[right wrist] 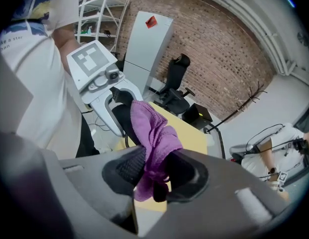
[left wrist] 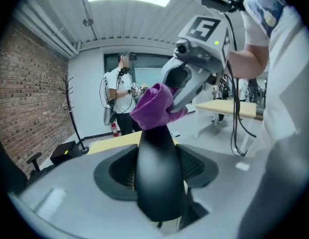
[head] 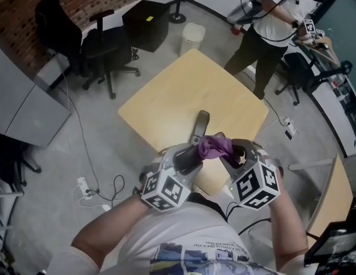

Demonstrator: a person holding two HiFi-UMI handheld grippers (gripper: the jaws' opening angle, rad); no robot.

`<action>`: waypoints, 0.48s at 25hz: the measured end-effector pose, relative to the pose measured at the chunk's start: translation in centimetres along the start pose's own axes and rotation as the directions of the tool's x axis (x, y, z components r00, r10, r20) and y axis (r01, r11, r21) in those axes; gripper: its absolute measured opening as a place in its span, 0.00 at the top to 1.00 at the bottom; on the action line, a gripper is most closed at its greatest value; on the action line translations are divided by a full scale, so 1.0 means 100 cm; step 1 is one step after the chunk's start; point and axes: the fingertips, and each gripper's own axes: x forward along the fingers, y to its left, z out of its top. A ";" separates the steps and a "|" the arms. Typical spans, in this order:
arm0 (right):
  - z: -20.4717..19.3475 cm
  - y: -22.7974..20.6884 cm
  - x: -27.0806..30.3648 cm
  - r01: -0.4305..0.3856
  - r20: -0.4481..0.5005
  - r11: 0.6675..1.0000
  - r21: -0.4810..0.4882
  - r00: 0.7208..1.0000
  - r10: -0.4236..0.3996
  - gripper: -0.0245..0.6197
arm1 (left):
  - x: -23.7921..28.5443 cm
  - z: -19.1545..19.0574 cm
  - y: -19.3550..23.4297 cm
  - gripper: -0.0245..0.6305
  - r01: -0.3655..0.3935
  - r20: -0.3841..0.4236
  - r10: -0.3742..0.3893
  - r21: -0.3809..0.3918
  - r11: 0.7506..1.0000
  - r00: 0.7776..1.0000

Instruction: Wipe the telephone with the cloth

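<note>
So, head view: the left gripper (head: 186,159) is clamped on the one slim black plastic telephone handset (head: 199,126), holding it clear of the light-wood table (head: 166,96) at 12 o'clock, probably so the right gripper (head: 232,153) can rub it. Left gripper view: one purple knitted cloth (left wrist: 152,106) caps the handset's far end at 12. Right gripper view: jaws closed on that cloth, which presses on the handset at 11.

Purple cloth (head: 215,146) touching black telephone (head: 199,126)
The slim handset is tilting in mid-air, and the crumpled cloth is bunching against its side.
</note>
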 end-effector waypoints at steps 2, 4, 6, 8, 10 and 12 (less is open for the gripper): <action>-0.010 -0.009 -0.002 0.032 -0.020 0.999 0.041 0.999 -0.031 0.79 | -0.001 0.001 -0.002 0.58 0.008 0.008 -0.008 -0.005 1.000 1.000; -0.021 -0.017 -0.003 0.057 -0.038 0.995 0.080 0.998 -0.054 0.79 | -0.002 0.001 -0.002 0.58 0.014 0.016 -0.013 -0.012 1.000 1.000; -0.032 -0.026 -0.004 0.085 -0.061 0.989 0.119 0.995 -0.078 0.79 | -0.001 0.003 -0.002 0.58 0.026 0.023 -0.026 -0.020 0.999 0.999; -0.044 -0.034 -0.006 0.117 -0.084 0.979 0.164 0.991 -0.105 0.79 | -0.001 0.005 -0.002 0.58 0.041 0.030 -0.040 -0.031 0.999 0.999; -0.055 -0.043 -0.009 0.151 -0.085 0.962 0.226 0.987 -0.135 0.79 | 0.001 0.007 -0.002 0.58 0.055 0.040 -0.053 -0.055 0.997 0.998; -0.060 -0.054 -0.016 0.177 -0.063 0.936 0.305 0.984 -0.166 0.79 | 0.001 0.014 0.002 0.58 0.075 0.064 -0.069 -0.093 0.993 0.996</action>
